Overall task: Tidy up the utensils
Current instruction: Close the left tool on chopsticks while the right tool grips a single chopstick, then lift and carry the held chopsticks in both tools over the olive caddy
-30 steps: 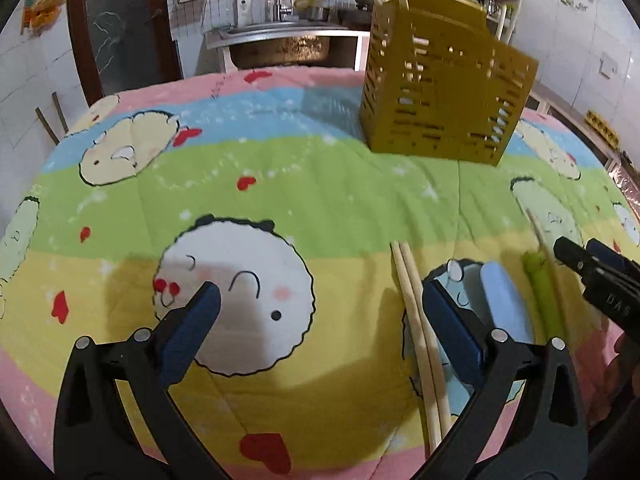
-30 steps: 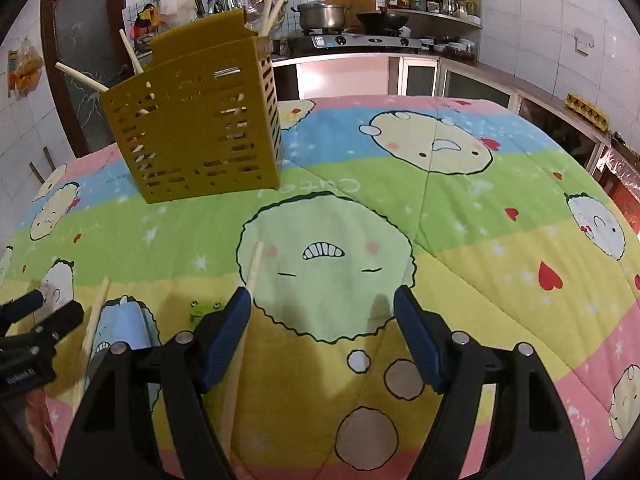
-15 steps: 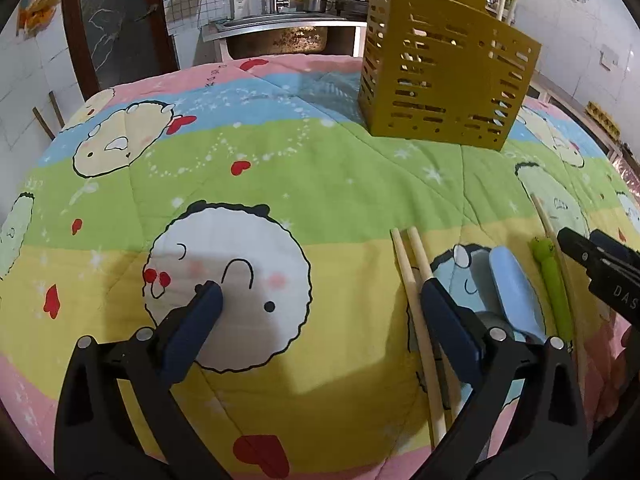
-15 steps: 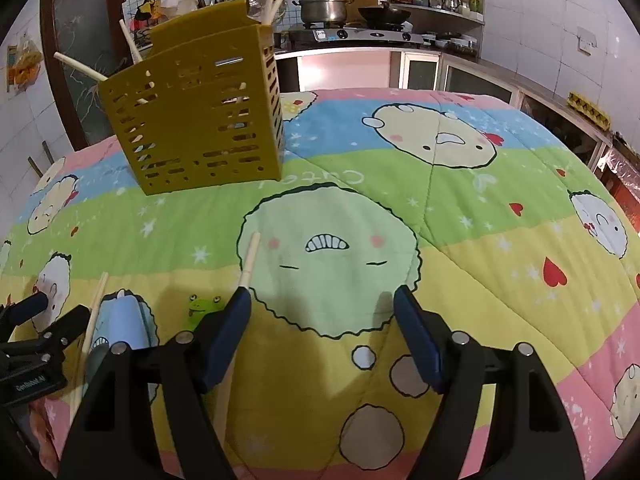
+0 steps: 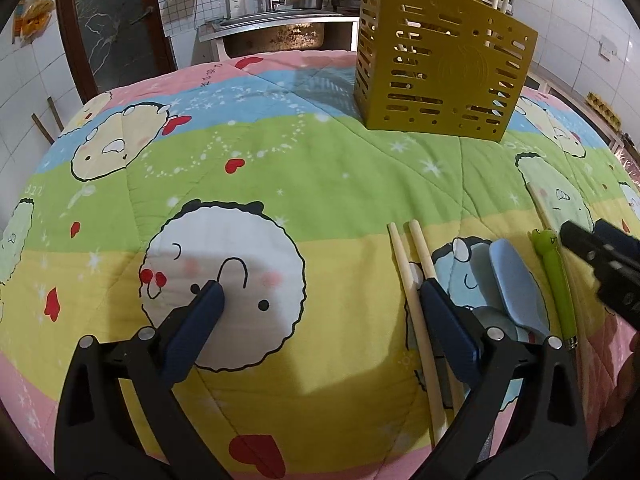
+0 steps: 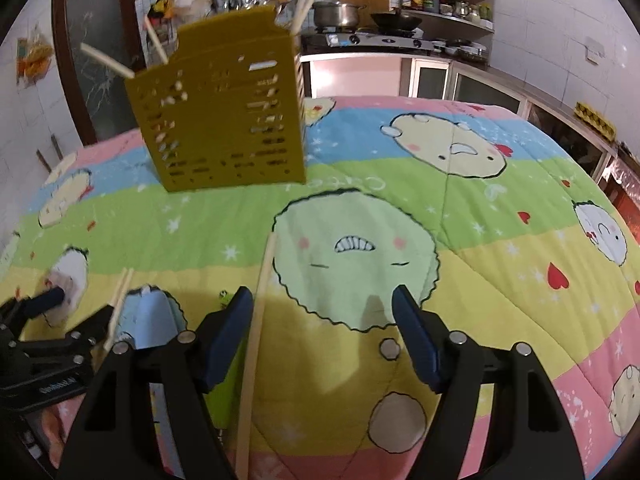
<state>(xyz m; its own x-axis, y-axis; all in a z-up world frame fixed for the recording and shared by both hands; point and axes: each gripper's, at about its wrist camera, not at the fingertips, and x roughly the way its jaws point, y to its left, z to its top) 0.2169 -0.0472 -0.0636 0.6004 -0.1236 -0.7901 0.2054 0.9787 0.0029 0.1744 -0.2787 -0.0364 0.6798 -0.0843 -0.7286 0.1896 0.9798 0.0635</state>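
A mustard slotted utensil holder [image 5: 440, 68] stands at the back of the quilt, with chopsticks sticking out; it also shows in the right wrist view [image 6: 224, 116]. Two wooden chopsticks [image 5: 412, 280] lie just left of my left gripper's right finger. A blue spoon [image 5: 516, 284] and a green frog-topped utensil [image 5: 554, 276] lie to their right. My left gripper [image 5: 320, 304] is open and empty, low over the quilt. My right gripper [image 6: 322, 320] is open and empty; a single chopstick [image 6: 260, 312] lies just inside its left finger. The blue spoon [image 6: 152, 320] lies left of it.
The cartoon-print quilt [image 5: 280, 168] covers the whole table. A sink and bottles [image 5: 272, 28] stand behind it, a stove with a pot [image 6: 340, 16] and shelves at the back right. The left gripper shows at the left edge of the right wrist view [image 6: 44, 340].
Both grippers have moved forward and lower towards the quilt. The holder looks nearer in both views. The single chopstick now lies inside the right gripper's left finger.
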